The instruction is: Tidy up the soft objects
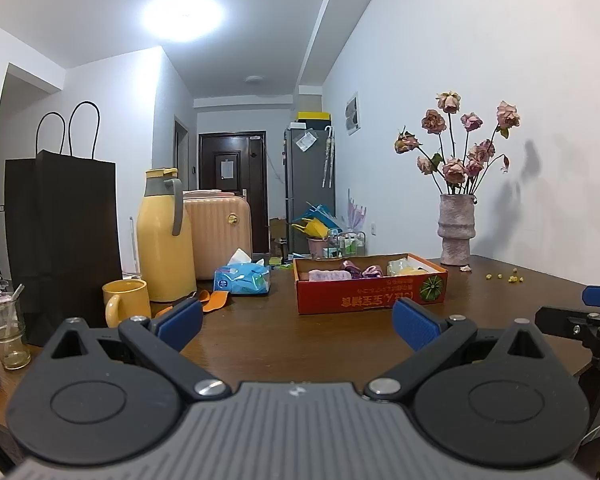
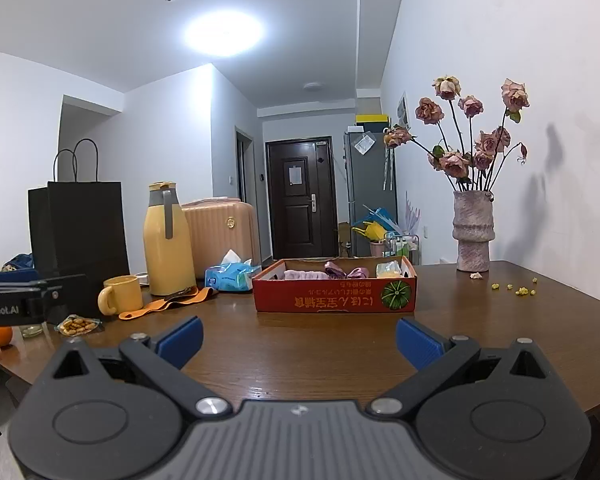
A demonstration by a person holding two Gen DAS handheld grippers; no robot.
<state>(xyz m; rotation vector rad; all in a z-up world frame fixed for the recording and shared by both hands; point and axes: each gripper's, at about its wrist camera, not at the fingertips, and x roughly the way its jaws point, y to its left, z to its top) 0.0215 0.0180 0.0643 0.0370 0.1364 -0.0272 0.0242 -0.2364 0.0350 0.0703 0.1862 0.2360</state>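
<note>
In the left wrist view, the left gripper (image 1: 298, 322) is filling the lower frame, its blue pads spread wide and grasping nothing; the red cardboard box (image 1: 370, 298) is sitting at centre on the brown table (image 1: 300, 344), its wall hiding most of the soft items (image 1: 342, 273) lying inside; at the right edge the right gripper (image 1: 580, 312) is showing only in part, cut off.

In the right wrist view, the right gripper (image 2: 299, 340) is likewise hanging released and empty at the bottom; the box (image 2: 334, 294) is sitting at centre with pink and purple soft pieces (image 2: 324, 272) peeking above its rim, hard to identify; the left gripper (image 2: 16, 304) is jutting in at the left edge, its fingertips out of frame.
</note>
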